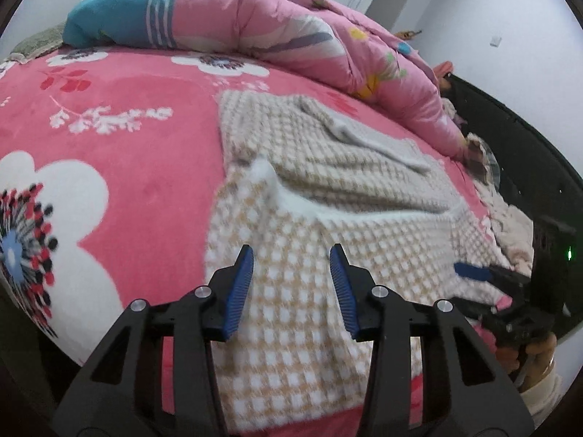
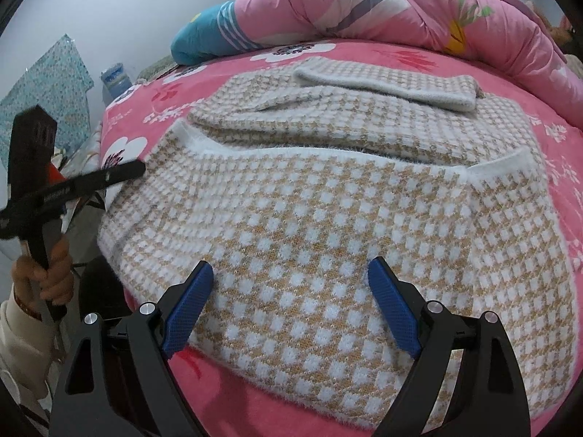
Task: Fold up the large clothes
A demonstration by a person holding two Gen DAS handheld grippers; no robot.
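Pink floral bed blanket [image 1: 127,167] fills both views, rumpled pink quilt [image 1: 291,29] piled along the top of the frame, white wall behind. Checked knit sweater [image 2: 328,218], beige and white, lies flat on the bed, centre of the right wrist view, right of centre in the left wrist view. Its upper part looks already folded over, with a sleeve [image 2: 386,85] laid across the upper part of the frame.

Left claw [image 1: 291,287] has jaws partly apart, hovering over the near hem; cloth shows behind the gap, not pinched by the pads as far as visible. Right claw [image 2: 291,306] stands wide apart above the lower half of the sweater, nothing held. The person's hand [image 2: 54,280] grips the left tool at lower left of the right wrist view.

Step, as judged: mid-fold, sleeves in, body fold pending. Next move likely needs both claws down at the near hem corners, a pinch through both layers, then an even lift toward the collar. The fuzzy, thick knit may slip or bunch.
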